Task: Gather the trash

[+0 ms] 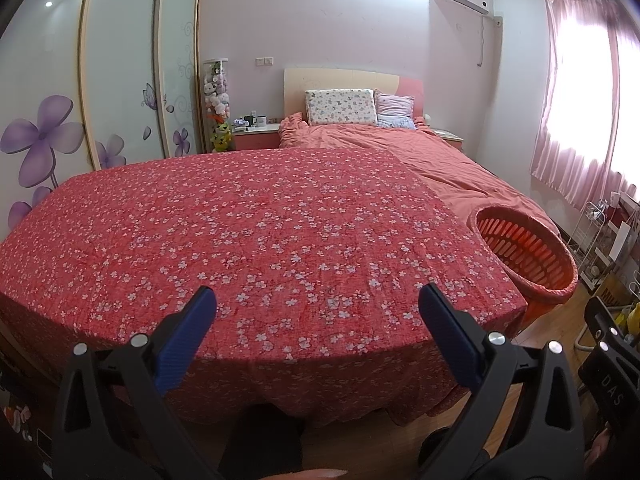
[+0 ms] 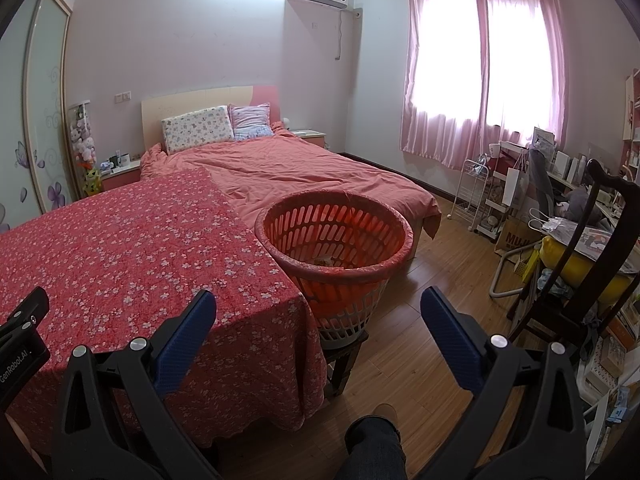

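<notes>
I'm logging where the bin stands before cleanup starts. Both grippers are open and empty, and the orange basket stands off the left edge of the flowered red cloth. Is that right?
Not quite. The orange basket stands off the right edge of the flowered red cloth, not the left; the right wrist view shows it plainly. The rest holds: the left gripper and right gripper are both open and empty.

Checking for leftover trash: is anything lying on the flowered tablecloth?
No, the flowered tablecloth shows only its own print, with no object on it.

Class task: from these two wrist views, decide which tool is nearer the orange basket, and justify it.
Right. The right tool faces the orange basket just ahead; from the left tool, the basket sits off to its right, farther away.
</notes>
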The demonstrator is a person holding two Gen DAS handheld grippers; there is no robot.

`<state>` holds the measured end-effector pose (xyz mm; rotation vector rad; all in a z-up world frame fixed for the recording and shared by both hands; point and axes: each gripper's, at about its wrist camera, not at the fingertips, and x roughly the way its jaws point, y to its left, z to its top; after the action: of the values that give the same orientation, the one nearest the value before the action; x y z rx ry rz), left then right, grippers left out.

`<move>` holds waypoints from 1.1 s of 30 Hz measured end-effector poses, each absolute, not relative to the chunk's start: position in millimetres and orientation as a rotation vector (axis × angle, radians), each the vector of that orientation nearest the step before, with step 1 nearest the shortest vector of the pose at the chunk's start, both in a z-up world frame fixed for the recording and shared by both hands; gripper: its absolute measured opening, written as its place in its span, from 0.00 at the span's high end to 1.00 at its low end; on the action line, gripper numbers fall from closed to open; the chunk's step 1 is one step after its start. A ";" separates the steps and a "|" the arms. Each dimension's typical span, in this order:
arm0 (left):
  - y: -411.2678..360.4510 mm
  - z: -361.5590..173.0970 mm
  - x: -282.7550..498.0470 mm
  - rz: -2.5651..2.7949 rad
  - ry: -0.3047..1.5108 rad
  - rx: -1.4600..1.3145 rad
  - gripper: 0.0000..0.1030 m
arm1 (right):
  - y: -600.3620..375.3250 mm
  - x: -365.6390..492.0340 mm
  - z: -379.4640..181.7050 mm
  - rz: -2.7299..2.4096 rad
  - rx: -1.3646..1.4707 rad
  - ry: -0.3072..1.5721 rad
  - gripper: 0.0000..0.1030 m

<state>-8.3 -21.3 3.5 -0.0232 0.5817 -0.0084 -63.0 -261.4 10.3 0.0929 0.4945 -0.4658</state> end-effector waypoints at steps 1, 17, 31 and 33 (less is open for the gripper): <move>-20.9 3.2 -8.3 -0.008 0.581 -0.023 0.04 | -261.8 -63.2 9.9 -0.466 0.092 0.494 0.02; -21.0 2.8 -8.8 -0.009 0.582 -0.021 0.04 | -262.2 -63.3 9.4 -0.466 0.094 0.495 0.02; -16.8 3.5 -8.5 -0.012 0.580 -0.012 0.04 | -261.5 -63.3 9.7 -0.466 0.094 0.495 0.02; -15.7 4.1 -8.5 -0.014 0.581 -0.013 0.04 | -261.1 -63.1 9.2 -0.465 0.094 0.496 0.02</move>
<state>-8.5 -15.7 4.1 -0.0130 0.5814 -0.0140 -63.1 -261.1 9.2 0.0942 0.4961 -0.4653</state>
